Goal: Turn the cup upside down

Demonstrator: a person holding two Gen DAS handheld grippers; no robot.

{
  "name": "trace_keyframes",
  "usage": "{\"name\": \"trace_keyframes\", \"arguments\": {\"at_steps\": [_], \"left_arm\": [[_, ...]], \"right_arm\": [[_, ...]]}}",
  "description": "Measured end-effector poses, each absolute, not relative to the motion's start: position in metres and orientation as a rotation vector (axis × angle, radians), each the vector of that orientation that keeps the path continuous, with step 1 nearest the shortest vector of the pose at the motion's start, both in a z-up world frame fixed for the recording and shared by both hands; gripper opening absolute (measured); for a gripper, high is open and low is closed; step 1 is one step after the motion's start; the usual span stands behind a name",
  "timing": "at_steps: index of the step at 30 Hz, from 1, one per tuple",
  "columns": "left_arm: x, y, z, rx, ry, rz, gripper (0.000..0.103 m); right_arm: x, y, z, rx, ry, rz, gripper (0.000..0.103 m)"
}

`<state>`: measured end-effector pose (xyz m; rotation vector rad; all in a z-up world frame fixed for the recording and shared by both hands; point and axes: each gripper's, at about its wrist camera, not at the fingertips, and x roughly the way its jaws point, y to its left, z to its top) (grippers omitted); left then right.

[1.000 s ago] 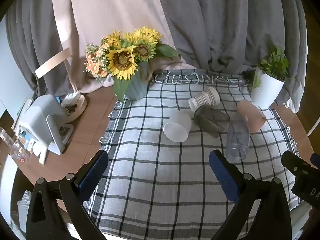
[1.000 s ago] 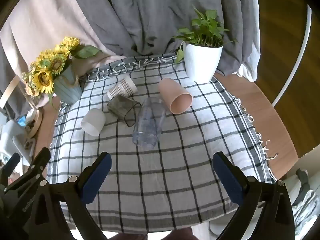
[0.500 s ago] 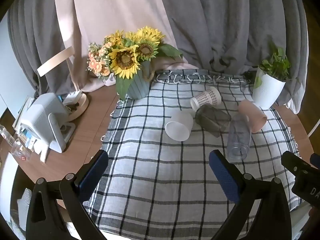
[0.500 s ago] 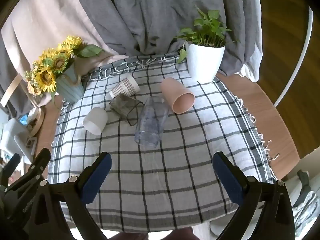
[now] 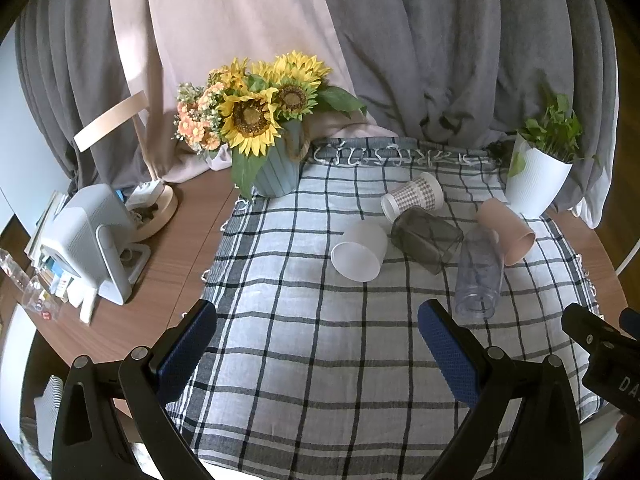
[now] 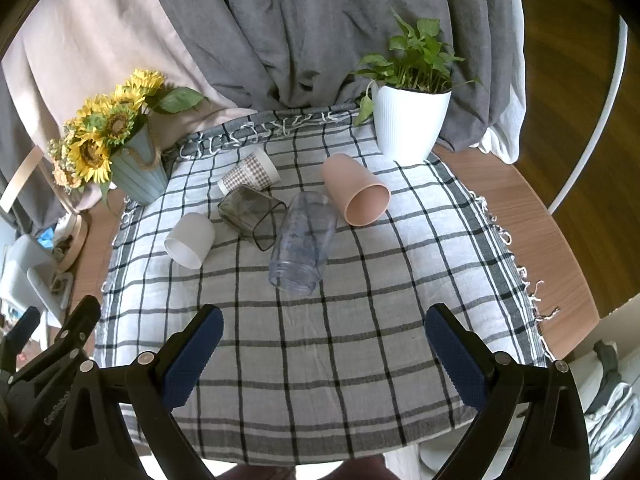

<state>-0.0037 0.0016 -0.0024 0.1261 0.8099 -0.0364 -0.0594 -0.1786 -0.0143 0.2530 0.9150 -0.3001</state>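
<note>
Several cups lie on their sides on a checked cloth (image 6: 340, 360): a white cup (image 5: 359, 251) (image 6: 190, 240), a dark smoked glass (image 5: 426, 239) (image 6: 250, 214), a clear plastic cup (image 5: 479, 277) (image 6: 303, 237), a pink cup (image 5: 505, 229) (image 6: 355, 195) and a checked paper cup (image 5: 413, 197) (image 6: 249, 172). My left gripper (image 5: 318, 348) is open and empty, held above the cloth's near part. My right gripper (image 6: 322, 354) is open and empty, short of the clear cup. Neither touches a cup.
A sunflower vase (image 5: 276, 168) (image 6: 138, 168) stands at the cloth's far left corner. A white plant pot (image 5: 534, 184) (image 6: 410, 124) stands at the far right. A white appliance (image 5: 90, 240) and clutter sit on the wooden table at left. Curtains hang behind.
Both grippers have drawn slightly back and up from the table; the cups look a little farther away. No cup has moved. Both grippers stay open.
</note>
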Motion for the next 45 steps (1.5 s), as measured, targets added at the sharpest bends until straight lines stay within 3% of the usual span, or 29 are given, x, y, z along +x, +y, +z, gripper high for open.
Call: {"name": "trace_keyframes", "arguments": {"at_steps": [45], "left_arm": [[-0.0009,0.0025,-0.0054,0.123,0.82,-0.041,0.103]], "right_arm": [[-0.0553,-0.18,-0.0139,0.251,0.919,-0.304,0.102]]}}
